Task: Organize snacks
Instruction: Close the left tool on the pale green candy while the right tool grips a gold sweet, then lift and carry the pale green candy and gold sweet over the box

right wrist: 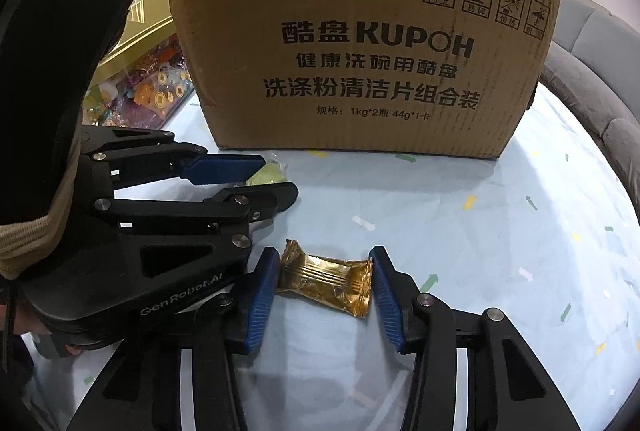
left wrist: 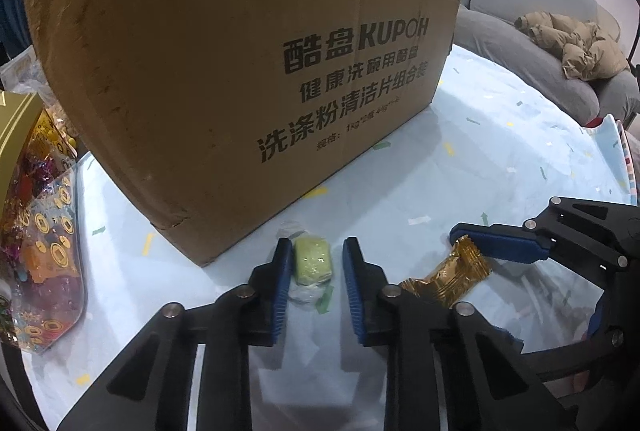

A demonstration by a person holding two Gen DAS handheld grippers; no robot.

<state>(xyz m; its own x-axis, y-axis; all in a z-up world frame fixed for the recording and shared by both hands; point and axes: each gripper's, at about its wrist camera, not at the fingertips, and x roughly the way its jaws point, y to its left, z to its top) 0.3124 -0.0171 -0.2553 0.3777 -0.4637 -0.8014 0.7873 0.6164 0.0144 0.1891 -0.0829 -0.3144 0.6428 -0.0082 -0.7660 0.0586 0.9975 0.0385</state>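
A light blue sheet (right wrist: 460, 199) with little colored specks covers the bed. The left gripper (left wrist: 316, 271) has its fingers spread around a green candy (left wrist: 313, 261). The right gripper (right wrist: 326, 287) has its fingers spread around a gold-wrapped candy (right wrist: 326, 281). Behind both stands a big cardboard box (right wrist: 360, 43).

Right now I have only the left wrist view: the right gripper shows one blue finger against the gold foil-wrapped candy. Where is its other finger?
Observer: At the candy's opposite end. The right gripper brackets the gold foil-wrapped candy lengthwise, with a pad by each crimped end and the jaws wide.
Operator: The small spec line on the brown cardboard box is blurred for me. Is it readable?
Observer: Yes. On the brown cardboard box it reads 1kg*2 and 44g*1.
Operator: What is behind the left gripper?
Observer: A black sleeve with a beige knit cuff leads down to the left gripper.
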